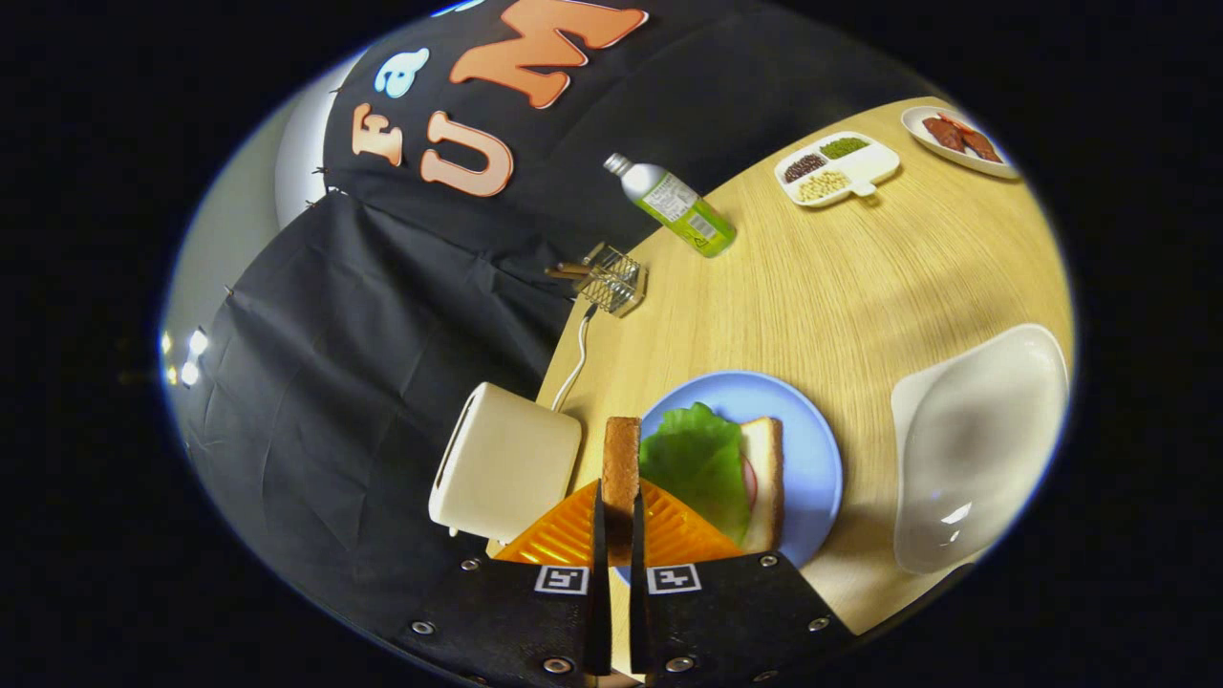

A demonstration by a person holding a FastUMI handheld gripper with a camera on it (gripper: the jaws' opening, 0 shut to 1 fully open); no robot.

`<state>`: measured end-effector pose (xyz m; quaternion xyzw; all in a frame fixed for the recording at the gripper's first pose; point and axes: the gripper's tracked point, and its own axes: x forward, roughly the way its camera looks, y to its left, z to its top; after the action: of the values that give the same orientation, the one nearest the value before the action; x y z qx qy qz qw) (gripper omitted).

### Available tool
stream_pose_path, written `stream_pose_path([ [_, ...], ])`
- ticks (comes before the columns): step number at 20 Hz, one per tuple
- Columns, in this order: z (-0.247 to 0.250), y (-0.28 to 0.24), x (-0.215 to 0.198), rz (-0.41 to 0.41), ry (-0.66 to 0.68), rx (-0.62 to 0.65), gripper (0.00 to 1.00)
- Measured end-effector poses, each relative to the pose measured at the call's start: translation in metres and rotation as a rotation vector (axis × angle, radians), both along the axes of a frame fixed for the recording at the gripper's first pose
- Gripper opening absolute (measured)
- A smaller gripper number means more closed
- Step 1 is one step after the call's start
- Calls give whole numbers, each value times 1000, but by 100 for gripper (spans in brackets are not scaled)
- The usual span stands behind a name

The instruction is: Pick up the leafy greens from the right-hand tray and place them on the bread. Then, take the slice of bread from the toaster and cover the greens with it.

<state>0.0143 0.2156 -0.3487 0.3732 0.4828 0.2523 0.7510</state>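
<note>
Table (860, 287) runs beyond the fingers. White tray (975, 449) off to their right looks bare. Toaster (506, 468) sits just left of the fingers. Blue plate (812, 449) just ahead-right carries the bread (764, 478) with the leafy greens (697, 459) already on it. Your gripper (619, 516) is pinching the toast slice (621, 459) edge-on between both fingers. You're on step two, I'd say: swing right, tip the slice flat, lower onto the greens.

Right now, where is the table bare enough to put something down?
Bare wood lies between the blue plate, the bottle and the sectioned dish. Near the gripper, shut on the bread slice, the toaster, plate and white tray crowd together.
</note>
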Motion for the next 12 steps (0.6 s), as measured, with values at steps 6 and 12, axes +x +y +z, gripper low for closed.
stream_pose_path([
  [6, -28, -18, 2, -30, -17, -104, 8],
  [12, -36, -34, 8, -48, -86, -263, 27],
])
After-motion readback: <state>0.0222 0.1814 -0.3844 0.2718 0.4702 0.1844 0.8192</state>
